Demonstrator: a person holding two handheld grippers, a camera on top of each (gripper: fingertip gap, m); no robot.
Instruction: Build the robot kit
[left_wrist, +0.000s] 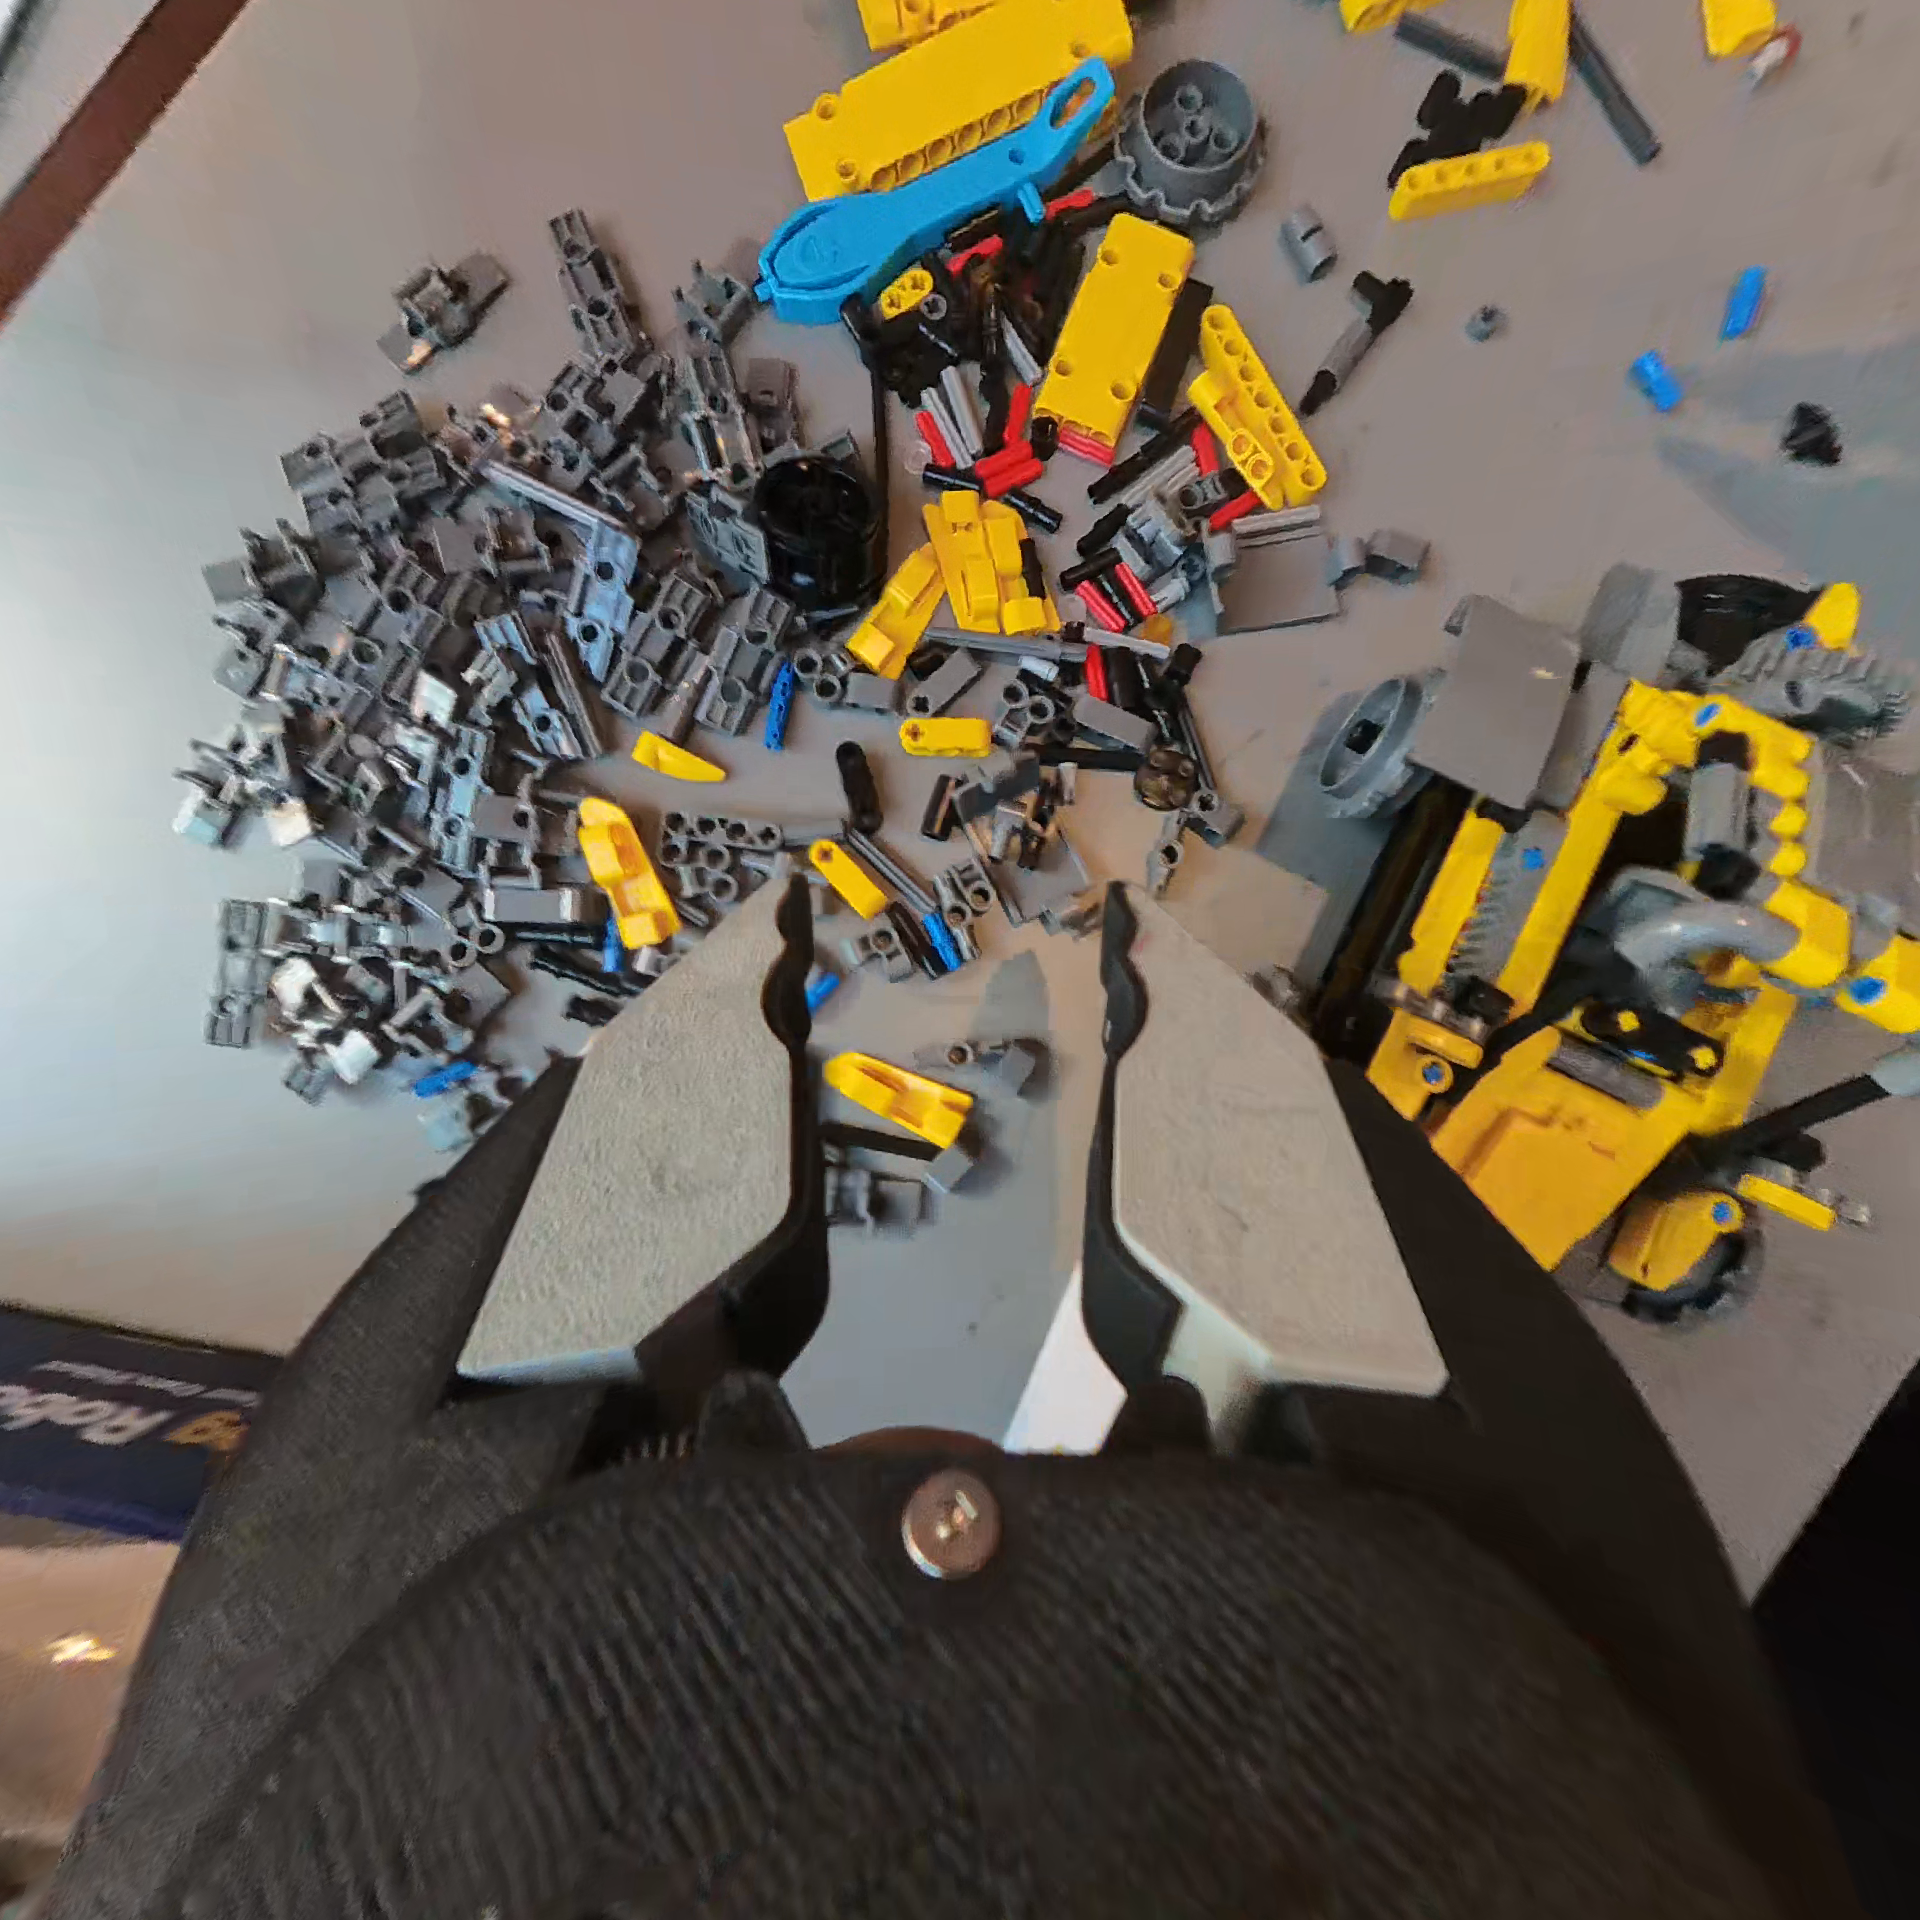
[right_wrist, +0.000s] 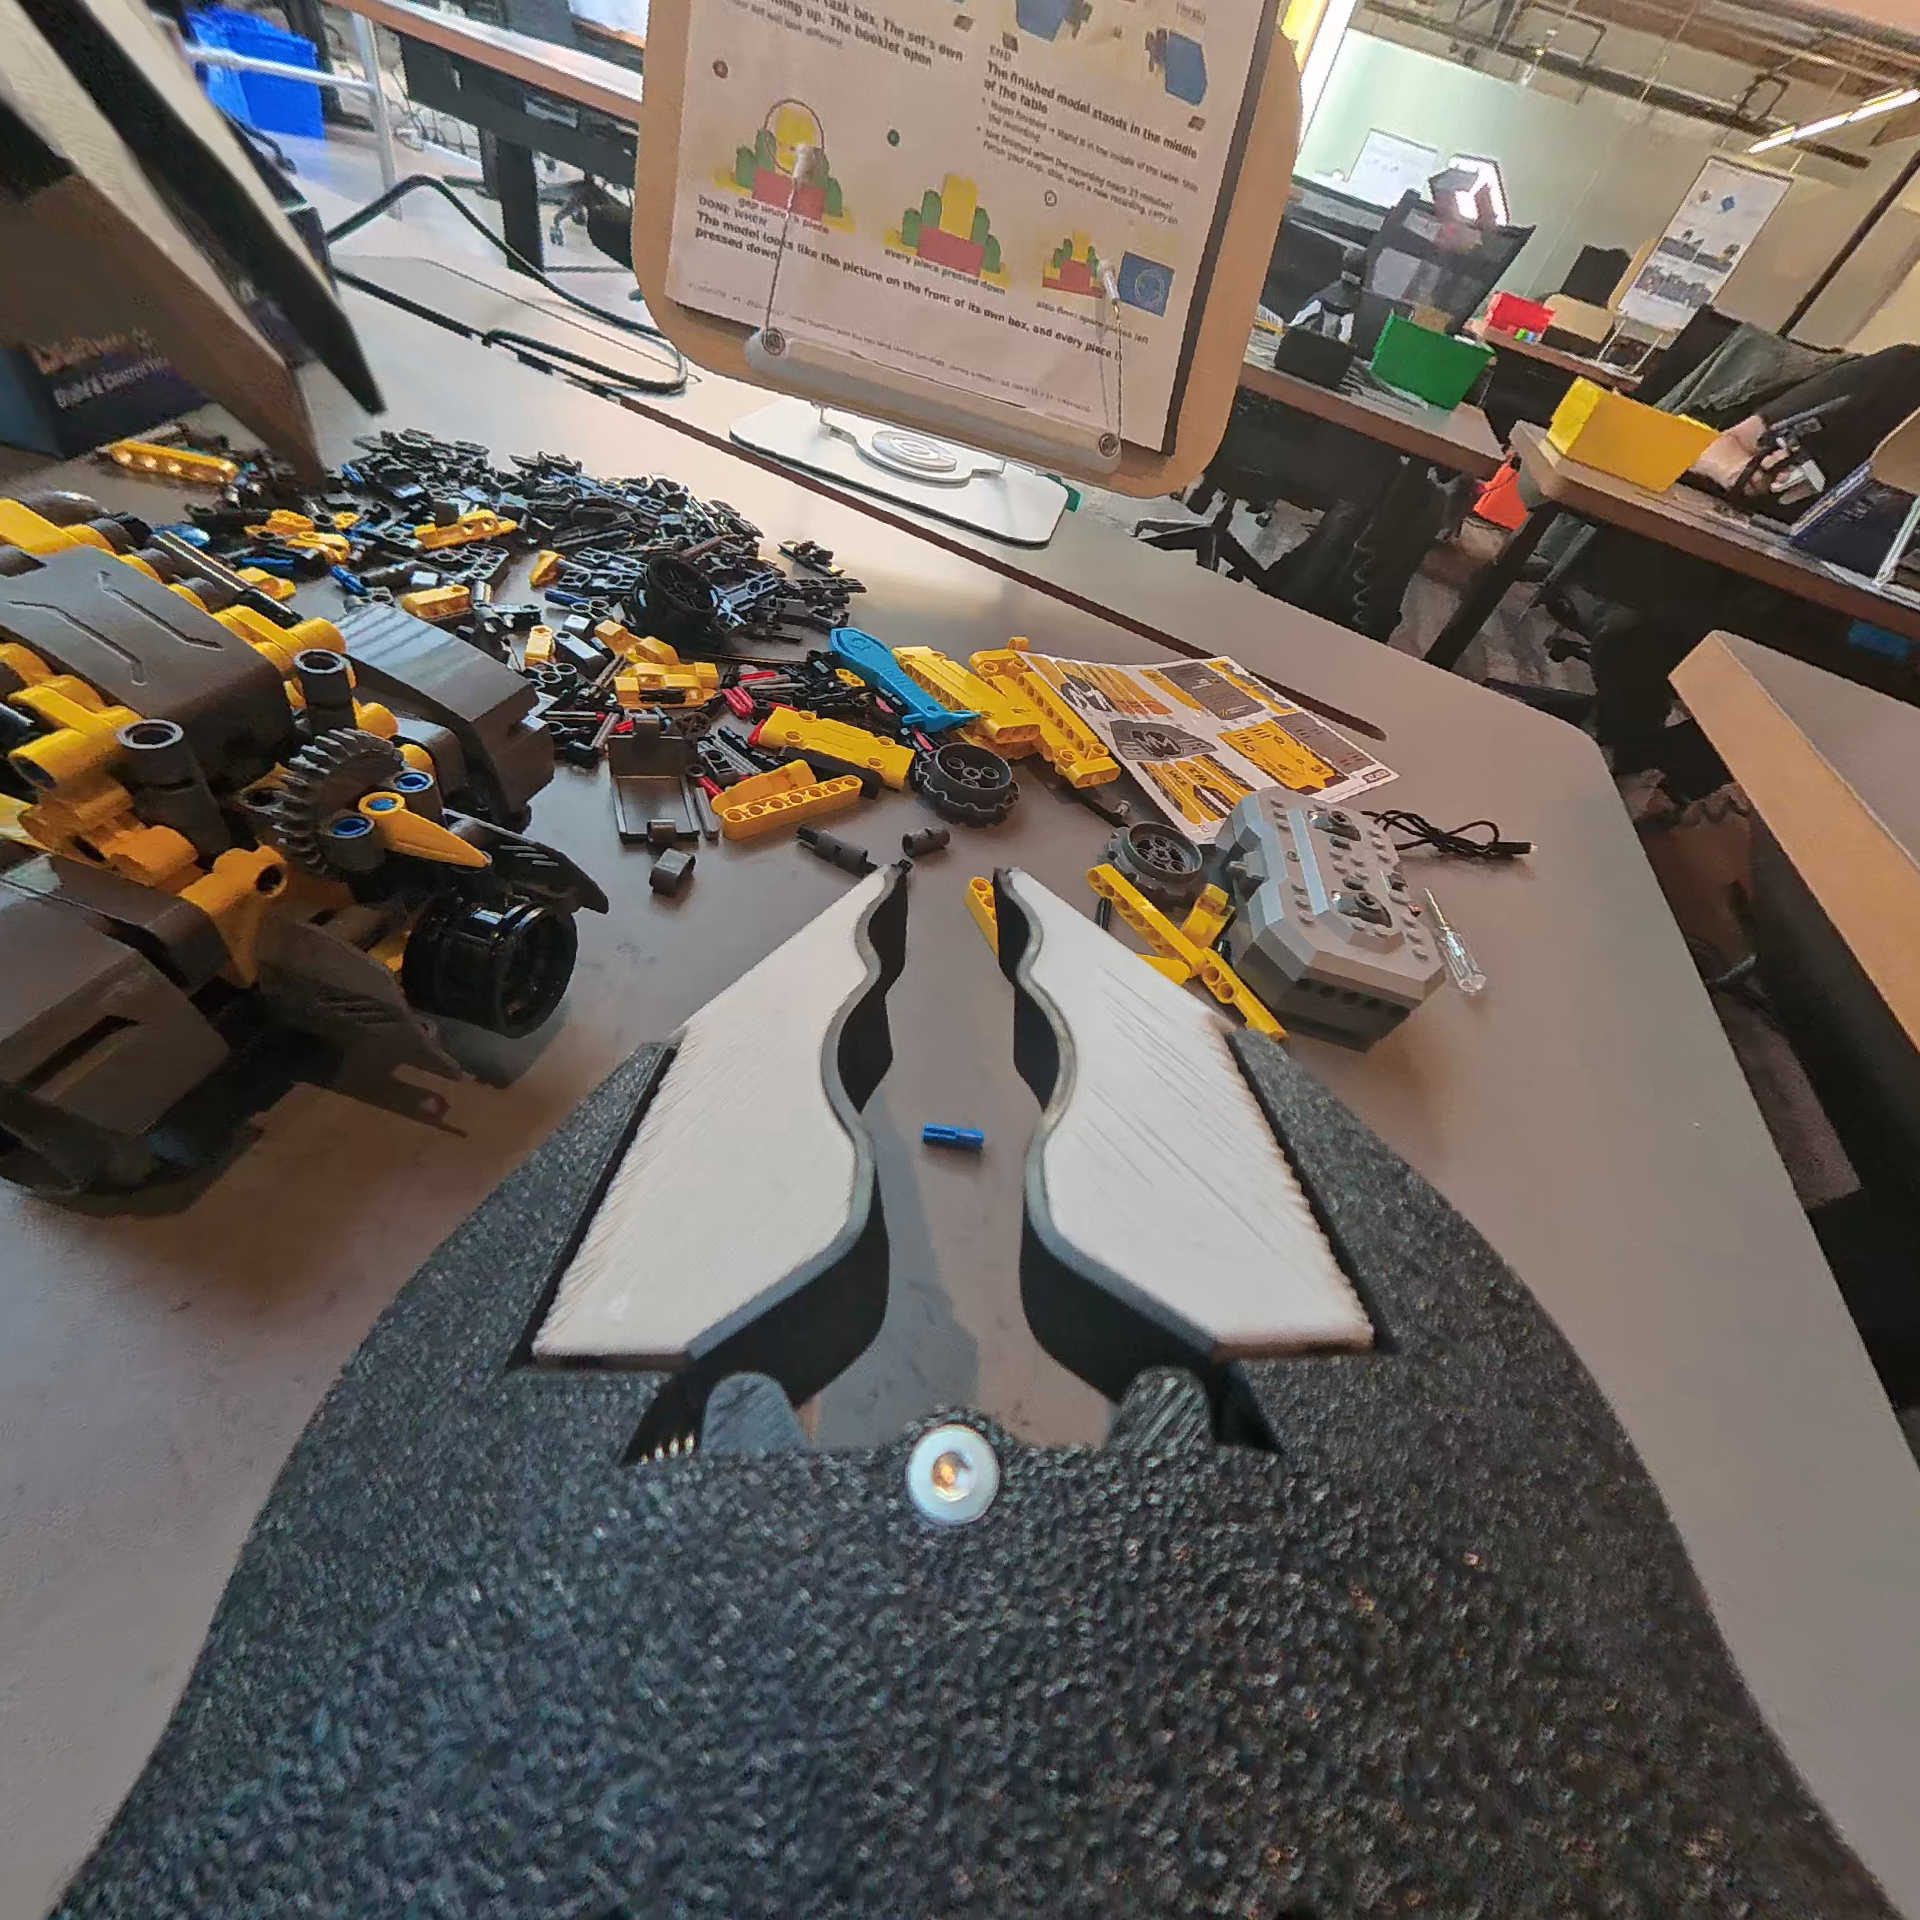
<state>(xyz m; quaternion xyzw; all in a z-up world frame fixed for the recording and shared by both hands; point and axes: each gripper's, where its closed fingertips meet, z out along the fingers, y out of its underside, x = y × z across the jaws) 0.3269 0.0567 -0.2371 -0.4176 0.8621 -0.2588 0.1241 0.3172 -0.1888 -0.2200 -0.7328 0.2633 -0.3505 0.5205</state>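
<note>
Looking down through the left wrist view, the left gripper (left_wrist: 951, 914) hangs with its jaws wide apart and empty above a grey table (left_wrist: 312, 208). A yellow piece (left_wrist: 899, 1091) lies between its fingers. Left of that piece spreads a heap of grey parts (left_wrist: 436, 675); right of it stands the yellow model vehicle (left_wrist: 1621, 956).

Through the right wrist view, the right gripper (right_wrist: 948, 873) is narrowly open, holding nothing. A small blue pin (right_wrist: 953, 1136) lies between its fingers. The model vehicle (right_wrist: 229, 831) stands left of the pin, a grey battery box (right_wrist: 1330, 914) to the right.
</note>
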